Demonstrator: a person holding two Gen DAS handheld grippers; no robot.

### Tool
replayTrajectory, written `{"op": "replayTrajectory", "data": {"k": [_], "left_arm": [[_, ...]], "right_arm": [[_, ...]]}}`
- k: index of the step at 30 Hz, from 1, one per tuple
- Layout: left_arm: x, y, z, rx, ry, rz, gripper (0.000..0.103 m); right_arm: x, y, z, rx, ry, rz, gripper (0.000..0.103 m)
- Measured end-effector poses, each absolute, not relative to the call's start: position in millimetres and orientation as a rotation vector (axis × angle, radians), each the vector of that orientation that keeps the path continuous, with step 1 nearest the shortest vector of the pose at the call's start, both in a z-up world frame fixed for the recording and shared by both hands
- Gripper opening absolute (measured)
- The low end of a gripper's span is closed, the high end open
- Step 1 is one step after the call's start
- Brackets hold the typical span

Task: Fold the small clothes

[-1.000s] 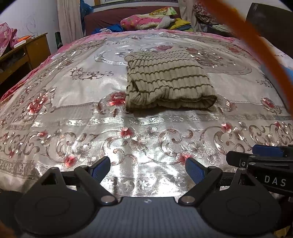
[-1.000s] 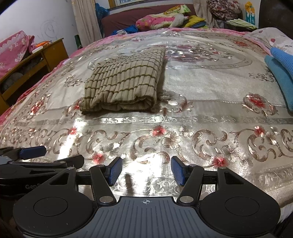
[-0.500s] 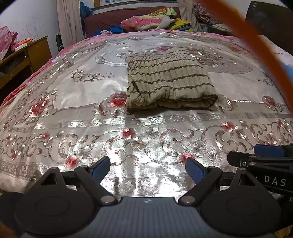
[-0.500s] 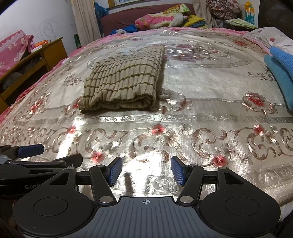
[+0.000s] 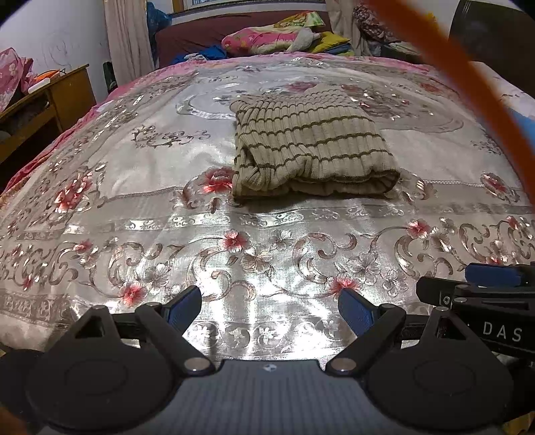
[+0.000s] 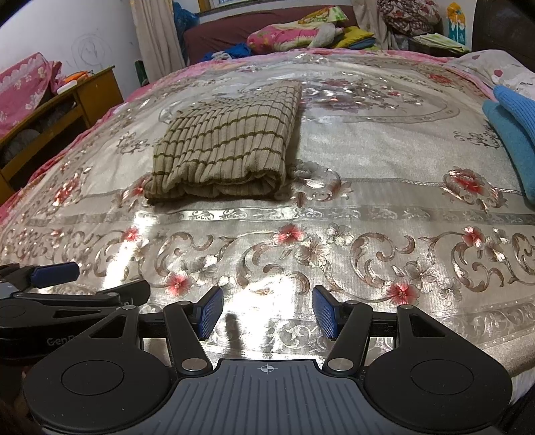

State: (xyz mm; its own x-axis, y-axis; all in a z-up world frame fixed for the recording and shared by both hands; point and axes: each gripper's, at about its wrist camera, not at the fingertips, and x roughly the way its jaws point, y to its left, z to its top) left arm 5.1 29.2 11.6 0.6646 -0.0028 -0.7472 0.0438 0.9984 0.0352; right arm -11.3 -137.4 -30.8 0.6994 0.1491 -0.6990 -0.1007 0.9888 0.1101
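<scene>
A folded beige knit garment with thin brown stripes lies in the middle of the shiny flowered bedspread. My left gripper hovers over the bed's near edge, well short of the garment, open with nothing between its blue pads. My right gripper hangs beside it at the same edge, also open and empty. Each gripper shows at the side of the other's view: the right one, the left one.
Blue knit clothes lie at the bed's right side. A wooden desk stands left of the bed. Pillows and bedding pile up at the far end. An orange strap crosses the left wrist view's upper right.
</scene>
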Motion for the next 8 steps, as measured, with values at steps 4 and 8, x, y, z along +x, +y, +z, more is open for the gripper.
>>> {"op": "replayTrajectory", "data": {"k": [4,8], "left_arm": [[4.6,29.2,12.1,0.053,0.842,-0.023,0.094],[5.3,29.8,12.2,0.051,0.844,-0.023,0.094]], "right_arm": [[-11.2,-137.2,-30.6,0.065,0.783,0.139,0.059],[-11.3,-137.0,-30.9,0.064,0.784,0.139,0.059]]}}
